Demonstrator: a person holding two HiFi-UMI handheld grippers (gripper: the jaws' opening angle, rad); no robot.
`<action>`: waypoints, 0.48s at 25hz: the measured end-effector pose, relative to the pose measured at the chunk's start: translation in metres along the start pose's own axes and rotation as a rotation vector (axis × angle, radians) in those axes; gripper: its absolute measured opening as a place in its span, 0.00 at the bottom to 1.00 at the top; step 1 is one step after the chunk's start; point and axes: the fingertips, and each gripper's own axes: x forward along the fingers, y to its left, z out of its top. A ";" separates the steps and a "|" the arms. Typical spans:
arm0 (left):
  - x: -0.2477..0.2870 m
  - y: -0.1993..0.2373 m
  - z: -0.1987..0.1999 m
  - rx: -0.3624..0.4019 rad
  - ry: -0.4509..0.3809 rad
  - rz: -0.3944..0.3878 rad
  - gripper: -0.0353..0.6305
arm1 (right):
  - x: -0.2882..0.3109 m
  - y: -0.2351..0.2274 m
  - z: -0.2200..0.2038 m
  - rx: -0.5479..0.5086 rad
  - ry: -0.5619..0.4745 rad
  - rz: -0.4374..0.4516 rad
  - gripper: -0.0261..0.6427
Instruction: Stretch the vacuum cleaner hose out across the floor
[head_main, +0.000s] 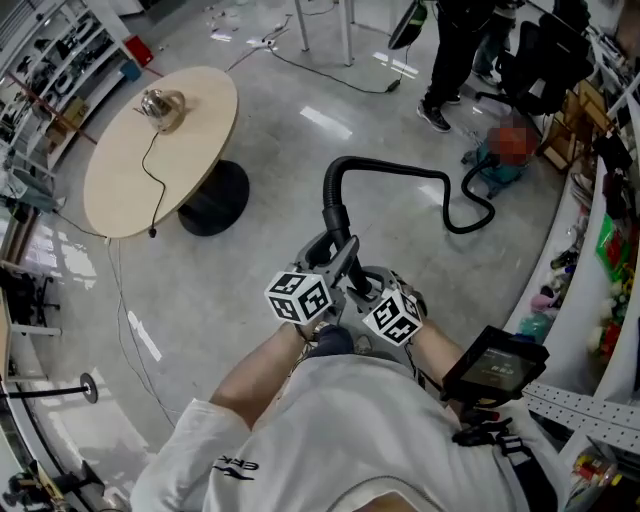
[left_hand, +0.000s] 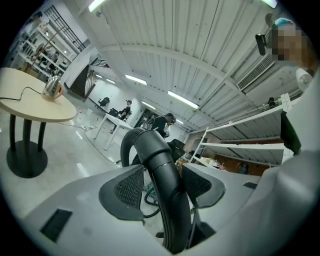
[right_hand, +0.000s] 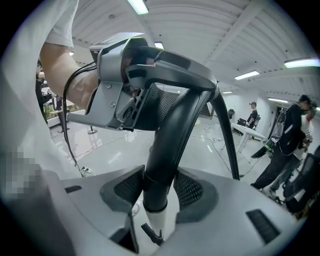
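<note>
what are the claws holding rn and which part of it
Both grip the vacuum hose at its rigid end: the right claw at the collar above its pale tip, the left claw farther up, below the bend.

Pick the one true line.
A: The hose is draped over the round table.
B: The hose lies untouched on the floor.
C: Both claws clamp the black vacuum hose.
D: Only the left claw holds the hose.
C: the left claw and the right claw each have the vacuum hose pressed between their pads, as each claw's own view shows.
</note>
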 end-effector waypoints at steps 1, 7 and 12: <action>-0.005 0.000 0.000 -0.001 -0.005 0.013 0.40 | -0.001 0.004 0.001 -0.009 -0.003 0.011 0.30; -0.045 0.008 -0.007 0.000 -0.034 0.080 0.40 | 0.005 0.039 0.004 -0.059 -0.013 0.065 0.30; -0.076 0.022 -0.006 -0.002 -0.047 0.123 0.40 | 0.018 0.066 0.014 -0.078 -0.015 0.102 0.30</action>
